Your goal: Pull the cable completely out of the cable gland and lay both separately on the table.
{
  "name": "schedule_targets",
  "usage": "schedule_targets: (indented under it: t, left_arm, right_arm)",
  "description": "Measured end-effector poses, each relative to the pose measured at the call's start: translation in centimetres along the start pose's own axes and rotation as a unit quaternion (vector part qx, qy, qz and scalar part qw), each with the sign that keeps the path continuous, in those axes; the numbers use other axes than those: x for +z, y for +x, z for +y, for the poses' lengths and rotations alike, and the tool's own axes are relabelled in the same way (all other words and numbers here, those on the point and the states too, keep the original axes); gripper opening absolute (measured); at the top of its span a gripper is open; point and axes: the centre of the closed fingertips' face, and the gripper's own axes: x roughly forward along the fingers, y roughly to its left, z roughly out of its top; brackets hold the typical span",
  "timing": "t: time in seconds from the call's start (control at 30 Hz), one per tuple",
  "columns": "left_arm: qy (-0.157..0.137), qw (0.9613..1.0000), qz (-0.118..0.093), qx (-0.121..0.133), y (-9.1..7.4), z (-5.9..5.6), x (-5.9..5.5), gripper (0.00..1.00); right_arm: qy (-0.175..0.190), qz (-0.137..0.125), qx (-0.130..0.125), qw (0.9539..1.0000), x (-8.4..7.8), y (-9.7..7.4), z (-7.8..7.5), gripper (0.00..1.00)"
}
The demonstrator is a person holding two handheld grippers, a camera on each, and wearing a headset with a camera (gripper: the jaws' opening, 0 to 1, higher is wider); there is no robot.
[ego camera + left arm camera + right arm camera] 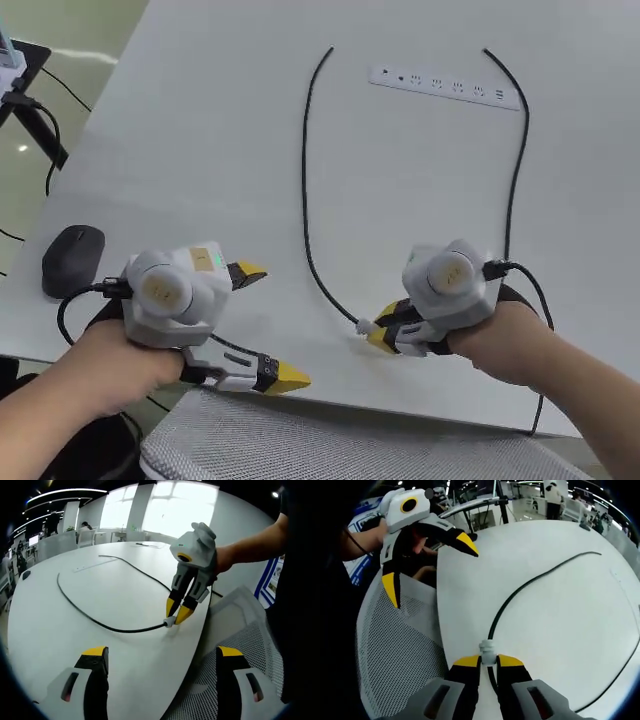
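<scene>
In the head view, a smooth white worktop (200,150) carries a thin black cable (305,180). It curves in a long arc from the far side to a small white plastic cable gland (367,326) near the near edge, which is threaded on it. The right gripper (383,338), its yellow-tipped jaws pressed together, pinches the cable gland there. Another black stretch runs down the right side toward that gripper. The left gripper (270,323) hangs at the near left with its jaws spread wide, touching nothing. A flat white power strip (445,87) lies far off between the two black runs. A dark oval mouse (72,258) sits at the left edge, and a grey mesh chair back (300,440) shows just nearer than the worktop. In the left gripper view, its own jaws gape over the worktop's rim, well apart from the cable gland, and the right gripper tilts down onto the cable gland. In the right gripper view, the cable gland sits between the yellow tips, and the cable runs away across the worktop.
</scene>
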Motion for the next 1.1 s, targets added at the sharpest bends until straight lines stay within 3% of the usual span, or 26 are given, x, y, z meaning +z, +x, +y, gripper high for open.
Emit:
schedule_targets:
  t: [0.4,0.6,0.83,1.1]
  left_arm:
    - [0.037,0.9982,-0.030,-0.035,1.9,-1.7,4.8,0.82]
    - [0.049,0.9971,-0.043,-0.041,2.6,-1.8,6.8,0.77]
    - [0.051,0.9942,-0.076,-0.056,3.1,-2.5,9.2,0.74]
    - [0.046,0.9924,-0.090,-0.070,4.2,-2.8,10.6,0.64]
  right_arm:
    - [-0.019,-0.027,-0.004,0.9995,2.2,-4.2,0.0,0.07]
    - [-0.040,-0.027,-0.010,0.9988,3.0,-6.3,-0.1,0.07]
    - [-0.072,-0.024,-0.015,0.9970,3.7,-8.5,0.3,0.07]
    - [-0.130,-0.013,-0.025,0.9911,3.9,-10.4,0.1,0.07]
